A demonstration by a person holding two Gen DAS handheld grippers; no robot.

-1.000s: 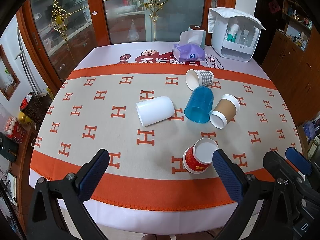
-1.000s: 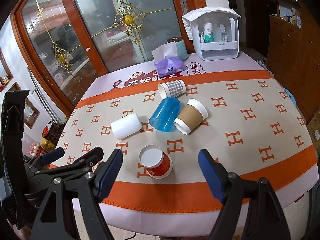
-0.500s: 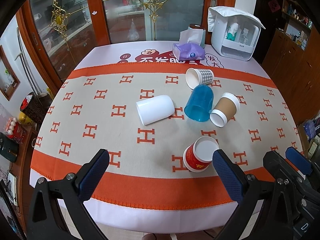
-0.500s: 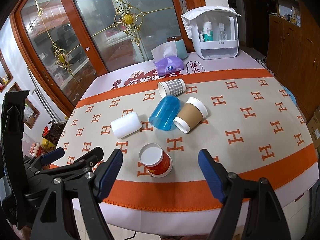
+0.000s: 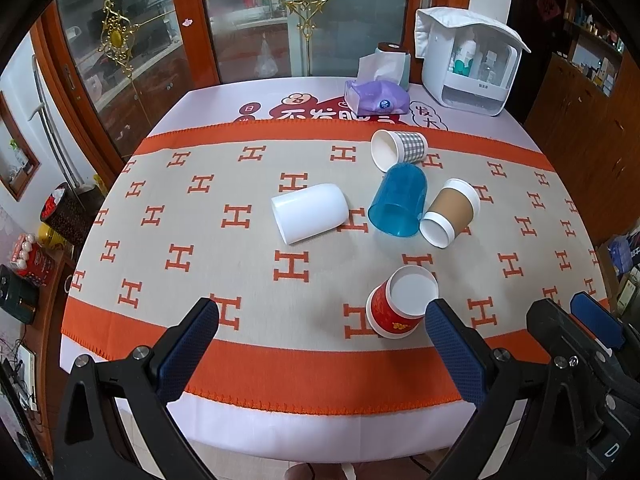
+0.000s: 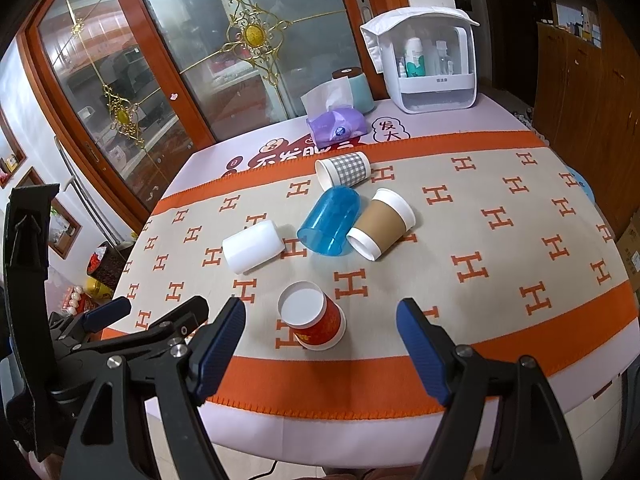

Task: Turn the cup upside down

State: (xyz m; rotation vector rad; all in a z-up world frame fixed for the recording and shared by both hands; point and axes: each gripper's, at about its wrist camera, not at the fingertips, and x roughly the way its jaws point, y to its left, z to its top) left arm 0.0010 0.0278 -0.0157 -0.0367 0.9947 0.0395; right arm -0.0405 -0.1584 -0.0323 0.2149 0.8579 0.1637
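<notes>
The left claw [image 5: 320,330] and right claw [image 6: 320,330] were black, with bumpy blue pads [image 5: 188,350] and shiny silver screws [image 5: 141,352].

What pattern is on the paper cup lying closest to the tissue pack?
A grey-and-white check on the checked cup, clearest in the right wrist view.

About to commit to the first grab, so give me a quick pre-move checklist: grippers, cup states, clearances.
1. Left gripper open and holding nothing: ok.
2. Right gripper open and holding nothing: ok.
3. Red cup already upside down, flat base up, rim on the tablecloth: ok, needs no flip.
4. White cup, blue cup, brown sleeve cup and checked cup upside down: not ok, all lie on their sides.
5. Free room around the white cup for the fingers: ok, it lies apart from the others.
6. Room around the blue cup: not ok, the brown sleeve cup and checked cup sit right against it.
</notes>
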